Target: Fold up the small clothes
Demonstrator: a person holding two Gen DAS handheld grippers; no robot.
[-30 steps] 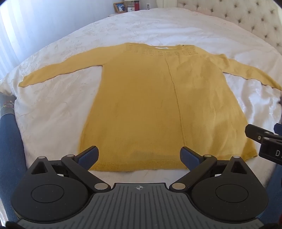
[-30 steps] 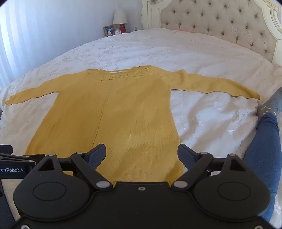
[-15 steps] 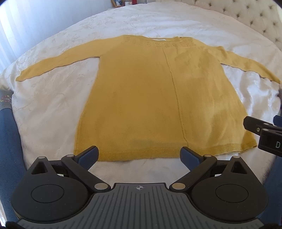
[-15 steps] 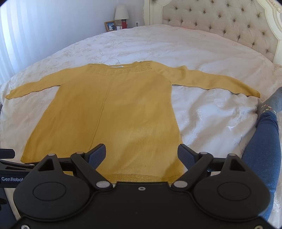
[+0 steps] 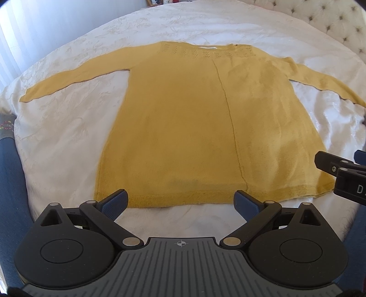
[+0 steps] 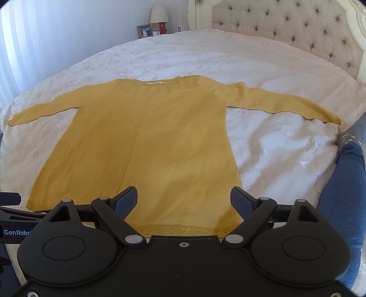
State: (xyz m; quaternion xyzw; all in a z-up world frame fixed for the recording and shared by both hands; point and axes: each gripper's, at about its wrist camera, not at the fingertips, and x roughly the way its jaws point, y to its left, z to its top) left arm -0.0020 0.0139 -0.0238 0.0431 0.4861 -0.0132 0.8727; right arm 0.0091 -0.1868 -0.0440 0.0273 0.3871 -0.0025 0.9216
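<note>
A yellow knit sweater (image 5: 183, 128) lies flat on the white bed, neckline far, hem near, both sleeves spread out sideways. It also shows in the right wrist view (image 6: 146, 146). My left gripper (image 5: 180, 202) is open and empty, just above the bedspread at the sweater's hem, left of centre. My right gripper (image 6: 184, 201) is open and empty over the hem's right part. The right gripper's body shows at the right edge of the left wrist view (image 5: 343, 173).
The white bedspread (image 6: 274, 146) has wrinkles right of the sweater. A tufted headboard (image 6: 297, 32) stands at the far end. A nightstand with a lamp (image 6: 159, 17) and a photo frame is behind. The person's legs in blue jeans (image 6: 343, 196) flank the bed.
Both grippers have moved a little forward and higher over the sweater's hem. Both stay open. The sweater has not moved.
</note>
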